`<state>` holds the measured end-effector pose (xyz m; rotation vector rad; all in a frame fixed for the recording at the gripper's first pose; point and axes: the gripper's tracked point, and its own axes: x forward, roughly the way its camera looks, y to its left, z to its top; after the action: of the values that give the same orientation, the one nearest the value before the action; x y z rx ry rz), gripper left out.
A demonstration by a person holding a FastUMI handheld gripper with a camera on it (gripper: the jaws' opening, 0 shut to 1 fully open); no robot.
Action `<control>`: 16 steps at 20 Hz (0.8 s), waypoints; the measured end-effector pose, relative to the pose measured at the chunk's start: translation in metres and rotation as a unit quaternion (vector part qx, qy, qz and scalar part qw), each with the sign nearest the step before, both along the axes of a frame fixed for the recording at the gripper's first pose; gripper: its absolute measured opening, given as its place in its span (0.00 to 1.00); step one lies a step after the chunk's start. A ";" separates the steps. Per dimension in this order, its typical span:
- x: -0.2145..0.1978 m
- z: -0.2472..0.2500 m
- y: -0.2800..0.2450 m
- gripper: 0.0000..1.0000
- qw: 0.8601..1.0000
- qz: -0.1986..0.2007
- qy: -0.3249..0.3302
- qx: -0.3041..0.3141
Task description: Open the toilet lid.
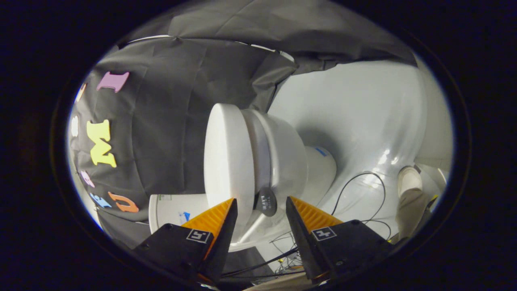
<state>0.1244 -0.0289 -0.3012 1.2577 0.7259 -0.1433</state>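
Lid just ahead of fingers, closed on seat, view rolled sideways; rigid glossy plastic, likely light, hinged at far end, probably slippery; gripper released, jaws spread, nothing held; best hold judged at lid front edge beside dark round tab; lift slowly, avoid slip

A: What do you see on the floor?

B: It's white and glossy. Your toilet stands on it, its base beyond the fingers.

A: Anything else down there?

B: Black cables loop across it beside the toilet, more tangled ones just ahead of your gripper, whose fingers are parted. A person's shoe rests near the cables.
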 end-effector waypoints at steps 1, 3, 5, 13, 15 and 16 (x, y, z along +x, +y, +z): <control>0.002 0.005 0.004 0.76 1.000 0.010 -0.004 0.006; 0.006 -0.007 0.014 0.76 0.999 0.038 0.003 -0.015; 0.007 -0.011 0.024 0.76 0.998 0.062 0.015 -0.016; 0.020 -0.022 0.014 0.29 0.999 0.024 0.032 0.022; 0.021 -0.023 0.015 0.29 0.999 0.019 0.034 0.035; 0.022 -0.022 0.015 0.29 0.998 0.017 0.034 0.041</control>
<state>0.1463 -0.0142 -0.3234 1.3231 0.8177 -0.1307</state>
